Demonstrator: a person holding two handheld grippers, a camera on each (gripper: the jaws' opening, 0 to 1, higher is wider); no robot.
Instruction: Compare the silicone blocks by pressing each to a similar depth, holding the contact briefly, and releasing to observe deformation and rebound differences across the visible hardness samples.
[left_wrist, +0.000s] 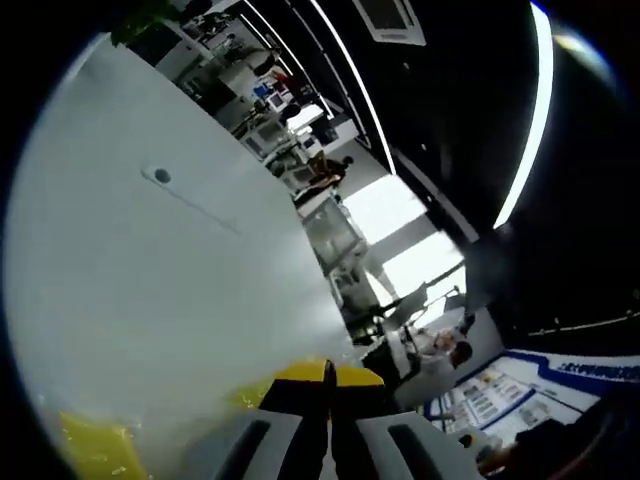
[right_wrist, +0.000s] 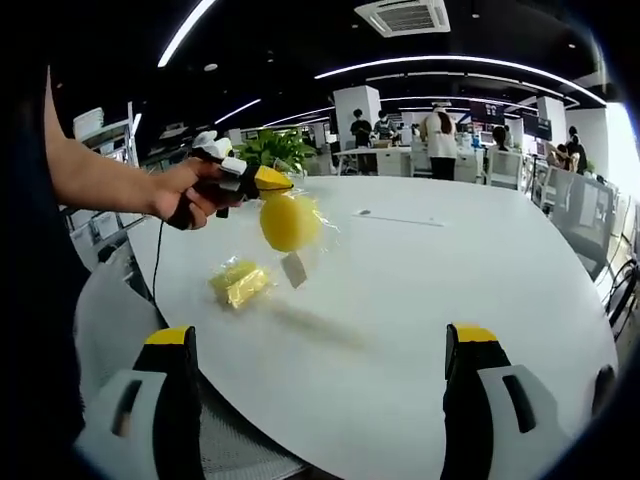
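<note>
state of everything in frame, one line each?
Left gripper: shut on bagged block, held up off the table by a hand.
Bagged block: round, yellow, in clear wrap, hanging in the air with a tag dangling below.
Second block: yellow, wrapped, lying on the table, untouched.
Right gripper: open, jaws wide apart, holding nothing.
Table: white, round.

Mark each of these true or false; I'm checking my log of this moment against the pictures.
1. The left gripper holds a bagged yellow block in the air. True.
2. The right gripper is shut on a block. False: its jaws stand wide apart with nothing between them.
3. A second bagged yellow block lies on the white table. True.
4. The table is black. False: it is white.
</note>
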